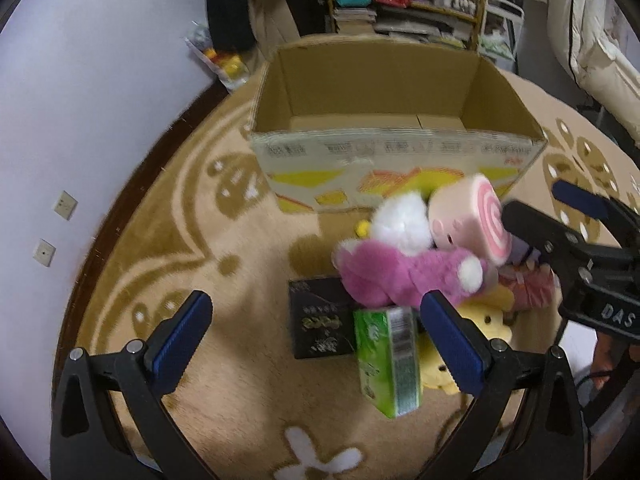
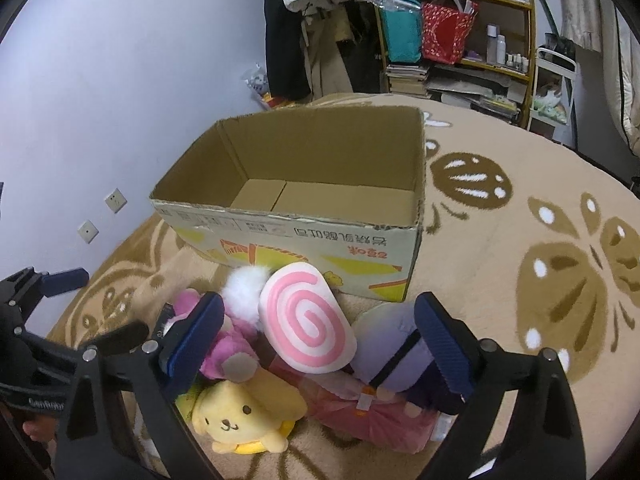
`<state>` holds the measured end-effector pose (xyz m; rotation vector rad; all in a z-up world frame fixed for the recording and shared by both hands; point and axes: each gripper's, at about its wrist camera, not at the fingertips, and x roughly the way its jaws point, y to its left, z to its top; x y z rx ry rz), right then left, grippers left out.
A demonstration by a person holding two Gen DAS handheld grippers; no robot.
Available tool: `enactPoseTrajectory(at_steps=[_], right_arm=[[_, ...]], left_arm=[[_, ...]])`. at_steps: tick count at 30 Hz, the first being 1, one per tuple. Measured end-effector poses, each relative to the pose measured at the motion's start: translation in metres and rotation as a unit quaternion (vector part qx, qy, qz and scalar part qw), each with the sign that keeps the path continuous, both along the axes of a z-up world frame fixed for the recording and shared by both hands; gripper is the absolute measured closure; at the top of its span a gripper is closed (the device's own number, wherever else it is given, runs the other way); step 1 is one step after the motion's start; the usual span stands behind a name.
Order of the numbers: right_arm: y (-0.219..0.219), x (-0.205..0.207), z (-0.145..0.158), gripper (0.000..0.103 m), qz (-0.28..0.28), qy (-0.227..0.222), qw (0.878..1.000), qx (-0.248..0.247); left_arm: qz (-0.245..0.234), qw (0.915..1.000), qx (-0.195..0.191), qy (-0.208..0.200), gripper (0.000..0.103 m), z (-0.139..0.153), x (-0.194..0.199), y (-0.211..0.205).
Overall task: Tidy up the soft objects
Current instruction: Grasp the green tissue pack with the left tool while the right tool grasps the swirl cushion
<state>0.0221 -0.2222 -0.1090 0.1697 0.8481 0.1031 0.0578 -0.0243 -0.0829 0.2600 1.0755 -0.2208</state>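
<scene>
We see cardboard box [image 2: 288, 236] empty, nothing sorted yet. Plush pile [image 2: 280, 344] lies on rug [image 2: 520, 208] just before box. Left claw [image 1: 316, 340] wide, empty; right claw [image 2: 320, 352] wide over pile.

The right gripper [image 2: 318, 344], jaws spread wide, hovers over a heap of plush toys — a pink swirl cushion [image 2: 306, 322], a yellow puppy [image 2: 244, 416] at seven o'clock, a purple toy [image 2: 394, 350]. An open cardboard box [image 2: 296, 236] sits at twelve o'clock on the beige carpet [image 2: 500, 280].
</scene>
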Motion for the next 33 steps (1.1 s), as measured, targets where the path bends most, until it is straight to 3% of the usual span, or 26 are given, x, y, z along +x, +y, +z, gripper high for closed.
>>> enactPoseTrajectory(at_steps=[13, 30, 32, 33], right_arm=[[0.002, 0.020, -0.027, 0.018, 0.020, 0.035, 0.999, -0.004], [0.006, 0.026, -0.037, 0.023, 0.041, 0.037, 0.998, 0.022], [0.008, 0.028, -0.041, 0.032, 0.044, 0.046, 0.998, 0.019], [0.008, 0.028, -0.043, 0.043, 0.050, 0.052, 0.997, 0.027]], left_arm=[[-0.036, 0.9970, 0.019, 0.065, 0.000, -0.027, -0.003, -0.014], [-0.041, 0.9916, 0.084, 0.090, 0.002, -0.056, 0.001, -0.017], [-0.046, 0.9905, 0.081, 0.101, 0.017, -0.061, 0.002, -0.018], [-0.047, 0.9898, 0.078, 0.109, 0.019, -0.064, 0.002, -0.019]])
